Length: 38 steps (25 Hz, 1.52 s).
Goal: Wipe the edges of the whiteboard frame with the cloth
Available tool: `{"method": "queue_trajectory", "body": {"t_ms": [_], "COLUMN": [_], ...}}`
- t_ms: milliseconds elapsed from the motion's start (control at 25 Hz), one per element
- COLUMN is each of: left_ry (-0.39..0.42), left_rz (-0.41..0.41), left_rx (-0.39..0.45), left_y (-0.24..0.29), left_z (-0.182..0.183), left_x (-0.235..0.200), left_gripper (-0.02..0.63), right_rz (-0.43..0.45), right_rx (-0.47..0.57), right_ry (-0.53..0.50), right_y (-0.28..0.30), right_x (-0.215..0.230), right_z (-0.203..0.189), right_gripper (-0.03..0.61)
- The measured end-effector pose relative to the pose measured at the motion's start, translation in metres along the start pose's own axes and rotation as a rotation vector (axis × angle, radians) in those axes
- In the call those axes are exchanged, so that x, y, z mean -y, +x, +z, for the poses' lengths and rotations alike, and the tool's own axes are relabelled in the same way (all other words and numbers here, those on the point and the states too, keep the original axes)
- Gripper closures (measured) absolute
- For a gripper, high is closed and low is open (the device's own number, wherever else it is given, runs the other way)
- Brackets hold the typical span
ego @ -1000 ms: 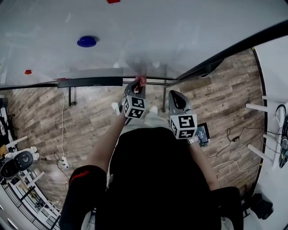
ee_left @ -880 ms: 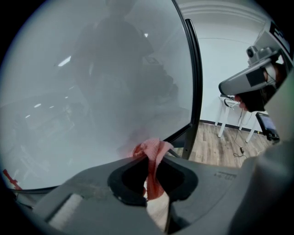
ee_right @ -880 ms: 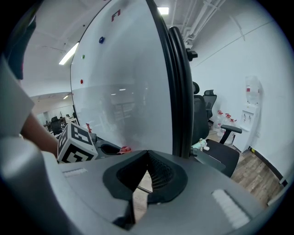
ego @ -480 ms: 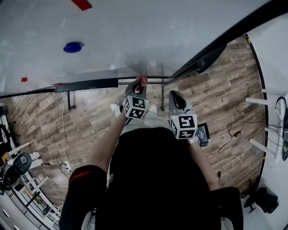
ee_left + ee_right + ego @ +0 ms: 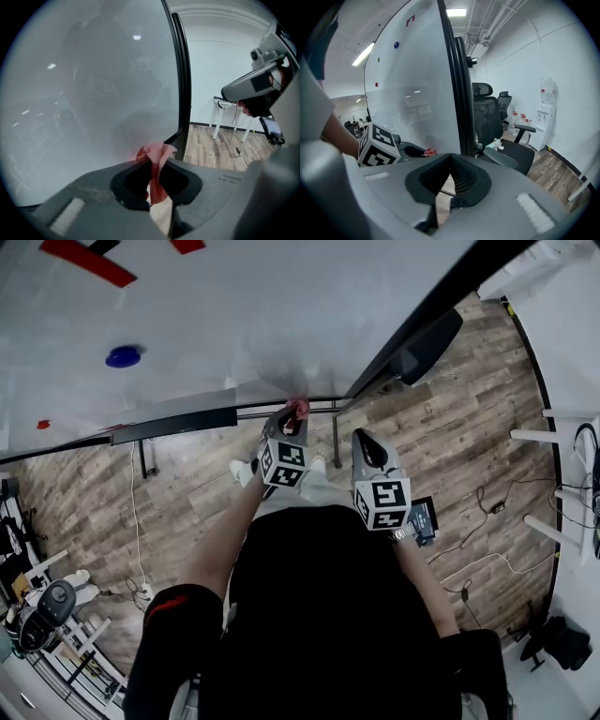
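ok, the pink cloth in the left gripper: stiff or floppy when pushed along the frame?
Probably floppy: the cloth bunches and folds where it pokes past the left gripper. Likely light, so it should drag easily along the frame, though only a small tuft shows, so it may slip out.

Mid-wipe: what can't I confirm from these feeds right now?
Contact: left gripper view, the cloth itself covers where it meets the frame; head view, too small.
Frame's bottom edge: left gripper view, mostly hidden behind the body of the left gripper.
Frame's top end: cut off by the picture edge in both gripper views.
Dirt on frame: too small anywhere.
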<state>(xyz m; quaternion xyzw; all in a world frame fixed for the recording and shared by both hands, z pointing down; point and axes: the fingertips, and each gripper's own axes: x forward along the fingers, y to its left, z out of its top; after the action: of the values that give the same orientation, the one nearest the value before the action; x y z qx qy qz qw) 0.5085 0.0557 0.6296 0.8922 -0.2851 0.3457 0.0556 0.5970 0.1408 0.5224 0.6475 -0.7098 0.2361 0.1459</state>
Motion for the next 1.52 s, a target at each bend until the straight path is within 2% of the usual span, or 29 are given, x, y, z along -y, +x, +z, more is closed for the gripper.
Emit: {"method": "queue_trajectory", "body": {"t_ms": [1080, 1520], "left_ry": [0.079, 0.108], "left_rz": [-0.155, -0.188], "left_rx": [0.024, 0.029], "left_y": [0.029, 0.036], "left_z": [0.035, 0.045], "left_x": [0.061, 0.081], "left_gripper": [0.566, 0.566], "right_rz": [-0.152, -0.211], "right_rx": [0.006, 0.015], "right_ry": [0.079, 0.105], "right_y": [-0.041, -0.06], "right_x": [0.038, 0.051], "right_z": [-0.02, -0.026], "right_gripper": [0.577, 0.577]}}
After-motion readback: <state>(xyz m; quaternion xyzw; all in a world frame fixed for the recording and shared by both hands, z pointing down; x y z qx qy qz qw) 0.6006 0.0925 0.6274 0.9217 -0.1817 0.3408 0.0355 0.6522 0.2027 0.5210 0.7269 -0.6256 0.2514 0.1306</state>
